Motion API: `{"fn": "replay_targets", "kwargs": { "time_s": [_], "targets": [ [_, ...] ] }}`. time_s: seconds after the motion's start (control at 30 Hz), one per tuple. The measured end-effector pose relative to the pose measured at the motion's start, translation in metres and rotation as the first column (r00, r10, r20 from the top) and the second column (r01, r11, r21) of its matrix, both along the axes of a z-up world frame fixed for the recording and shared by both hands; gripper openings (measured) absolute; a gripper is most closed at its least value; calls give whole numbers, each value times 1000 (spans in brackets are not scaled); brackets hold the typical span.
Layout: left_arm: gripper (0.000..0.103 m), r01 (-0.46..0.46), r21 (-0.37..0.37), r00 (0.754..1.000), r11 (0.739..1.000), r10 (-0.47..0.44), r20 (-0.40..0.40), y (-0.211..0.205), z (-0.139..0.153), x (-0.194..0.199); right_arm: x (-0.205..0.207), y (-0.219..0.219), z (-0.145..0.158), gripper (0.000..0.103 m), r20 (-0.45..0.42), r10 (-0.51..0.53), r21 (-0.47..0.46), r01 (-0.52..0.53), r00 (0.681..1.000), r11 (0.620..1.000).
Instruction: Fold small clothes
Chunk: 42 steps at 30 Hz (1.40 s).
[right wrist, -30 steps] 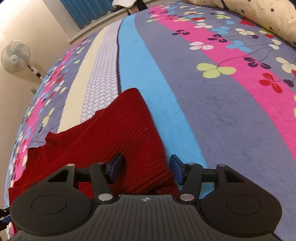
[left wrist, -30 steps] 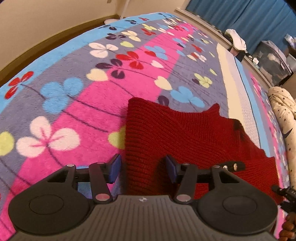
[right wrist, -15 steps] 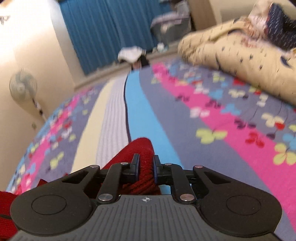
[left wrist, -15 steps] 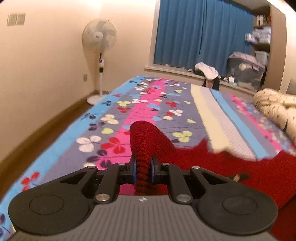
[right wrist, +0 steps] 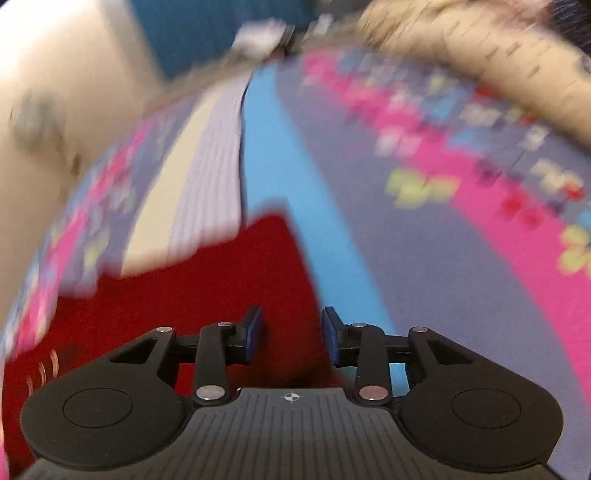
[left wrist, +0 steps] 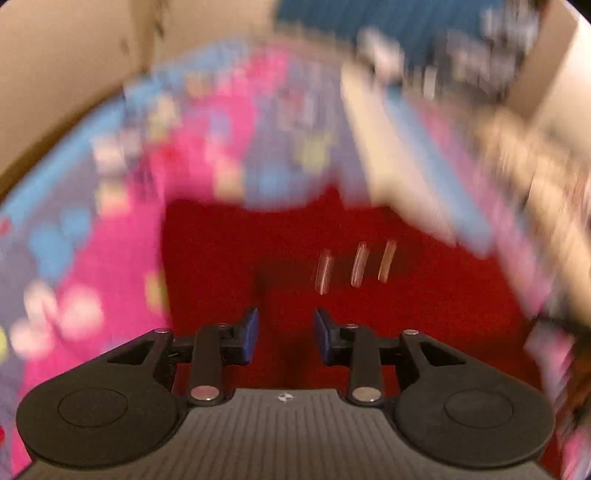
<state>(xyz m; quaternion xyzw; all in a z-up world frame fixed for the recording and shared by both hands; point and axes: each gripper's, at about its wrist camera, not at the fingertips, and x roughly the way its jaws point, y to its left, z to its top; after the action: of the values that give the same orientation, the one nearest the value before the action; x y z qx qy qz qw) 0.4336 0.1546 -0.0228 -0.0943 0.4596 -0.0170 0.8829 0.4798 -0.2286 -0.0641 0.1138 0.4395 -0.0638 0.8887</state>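
A red knit garment (left wrist: 332,240) lies flat on the flowered bedspread (left wrist: 207,177). Both views are heavily motion-blurred. My left gripper (left wrist: 285,338) is open and empty, just above the garment's near left part. Three pale streaks, perhaps buttons (left wrist: 356,264), show on the red knit ahead of it. In the right wrist view the garment (right wrist: 207,280) fills the lower left, its right edge along a blue stripe (right wrist: 295,192). My right gripper (right wrist: 291,336) is open and empty over that right edge.
The bedspread has pink, grey, blue and cream stripes. A cream spotted duvet (right wrist: 480,48) lies at the far right of the bed. Blue curtains (left wrist: 388,22) and cluttered storage stand beyond the bed's far end. A beige wall (left wrist: 55,74) is at the left.
Half a second ago both grippers were shut on lifted folds of the red garment. Now both have opened, and the garment lies flat below them. Both cameras are tilting down fast.
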Motion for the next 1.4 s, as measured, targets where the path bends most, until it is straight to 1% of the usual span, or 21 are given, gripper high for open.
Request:
{"fn": "replay_targets", "kwargs": {
  "time_s": [0.03, 0.07, 0.1, 0.13, 0.2, 0.3, 0.4, 0.47, 0.57, 0.6, 0.7, 0.8, 0.97, 1.03, 1.1, 1.17, 1.2, 1.27, 1.3, 1.37, 1.4],
  "targets": [
    [40, 19, 35, 999, 999, -21, 35, -4, -4, -7, -5, -5, 3, 57, 12, -29, 6, 29, 999, 1000],
    [40, 10, 69, 998, 998, -15, 63, -9, 2, -13, -12, -13, 12, 56, 27, -66, 50, 64, 997, 997],
    [39, -14, 95, 998, 995, 9, 62, -11, 12, -18, -21, -17, 23, 54, 49, -92, 78, 88, 995, 993],
    [38, -41, 94, 995, 995, 32, 98, -10, 26, -27, -33, -21, 35, 54, 84, -101, 80, 95, 991, 992],
    [39, -57, 47, 981, 997, 47, 187, -5, 54, -53, -62, -24, 58, 54, 149, -77, 42, 72, 986, 997],
    [41, -69, 27, 974, 997, 62, 216, 2, 78, -98, -111, -37, 88, 54, 218, -31, 14, 29, 975, 999],
    [41, -62, 30, 977, 998, 55, 205, 9, 85, -148, -167, -49, 100, 54, 229, 9, 9, -11, 973, 1000],
    [41, -52, 31, 982, 998, 46, 183, 13, 85, -183, -196, -54, 100, 54, 170, 47, 4, -48, 984, 999],
    [41, -41, 15, 985, 999, 38, 168, 21, 81, -237, -234, -57, 107, 54, 170, 94, -25, -91, 981, 995],
    [41, -37, 12, 986, 999, 35, 162, 25, 77, -254, -245, -61, 109, 51, 174, 111, -28, -108, 979, 994],
    [41, -20, 10, 993, 1000, 19, 113, 28, 59, -299, -275, -78, 109, 33, 153, 161, -55, -154, 975, 987],
    [41, -19, -31, 999, 999, 20, 50, 29, 36, -329, -299, -101, 100, 32, 105, 158, -74, -151, 982, 986],
    [41, -26, -119, 999, 993, 21, -40, 29, 12, -341, -312, -135, 73, 34, -5, 152, 72, -151, 988, 986],
    [44, -30, -128, 997, 991, 21, -73, 27, 5, -336, -311, -139, 61, 38, -54, 169, 108, -162, 984, 981],
    [44, -39, -110, 994, 993, 28, -105, 25, -2, -333, -309, -132, 52, 40, -88, 213, 121, -202, 973, 972],
    [44, -44, -128, 990, 991, 27, -136, 25, -7, -329, -307, -120, 46, 44, -108, 268, 126, -254, 957, 959],
    [44, -40, -145, 989, 989, 19, -148, 24, -10, -328, -304, -113, 42, 49, -130, 292, 114, -278, 948, 954],
    [44, -16, -149, 987, 989, -8, -159, 20, -14, -327, -299, -101, 29, 49, -194, 323, 59, -318, 926, 946],
    [42, 5, -121, 987, 993, -24, -158, 15, -16, -327, -298, -95, 26, 50, -214, 339, 38, -338, 916, 940],
    [28, 48, -72, 988, 996, -57, -142, 8, -17, -329, -299, -85, 24, 46, -226, 365, -13, -378, 903, 926],
    [15, 64, -79, 988, 995, -74, -135, 8, -16, -330, -299, -83, 25, 35, -220, 375, -15, -387, 901, 922]
  ]
}}
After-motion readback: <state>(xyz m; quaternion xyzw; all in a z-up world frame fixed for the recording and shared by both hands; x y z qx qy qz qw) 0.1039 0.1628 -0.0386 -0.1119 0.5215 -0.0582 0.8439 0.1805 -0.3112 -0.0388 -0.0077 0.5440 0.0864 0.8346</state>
